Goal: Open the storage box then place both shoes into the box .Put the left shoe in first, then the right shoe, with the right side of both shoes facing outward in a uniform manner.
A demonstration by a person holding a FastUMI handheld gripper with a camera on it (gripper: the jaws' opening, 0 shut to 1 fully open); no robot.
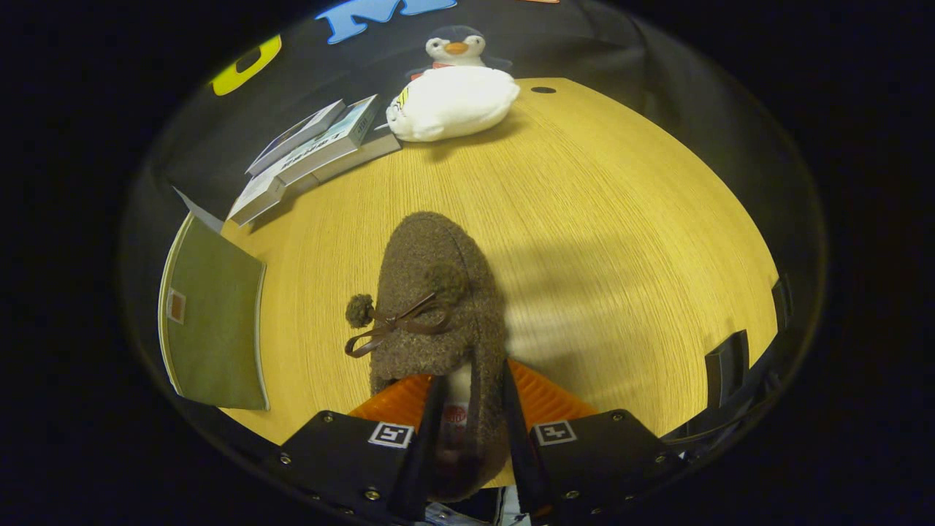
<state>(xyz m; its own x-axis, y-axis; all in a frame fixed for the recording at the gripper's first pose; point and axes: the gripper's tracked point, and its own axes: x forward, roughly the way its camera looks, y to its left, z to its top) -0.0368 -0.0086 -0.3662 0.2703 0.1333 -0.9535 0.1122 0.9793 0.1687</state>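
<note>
Hand-held gripper (471, 409) clamped on brown fuzzy shoe (434, 307), both fingers pressing its heel sides.
Held above tabletop (621, 241), toe pointing ahead; green storage box (212, 321) off to the side, apparently reached next. Judged mid-carry: neither shoe visibly boxed. Beyond: books (314, 153), plush penguin (453, 95).

Stock as I see it from the rig. Shoe (438, 292): coarse, woolly brown cloth, matt, with a smooth leather-like lace and fuzzy pompoms; my tongs (471, 431) are clamped on its heel. Surface (621, 234): pale wood grain, smooth, slight sheen. Storage box (212, 321): matt olive cloth face. Penguin toy (453, 98): soft white plush. Books (314, 153): paper, glossy covers. Ribbed orange plastic (544, 398) beneath the shoe.
</note>
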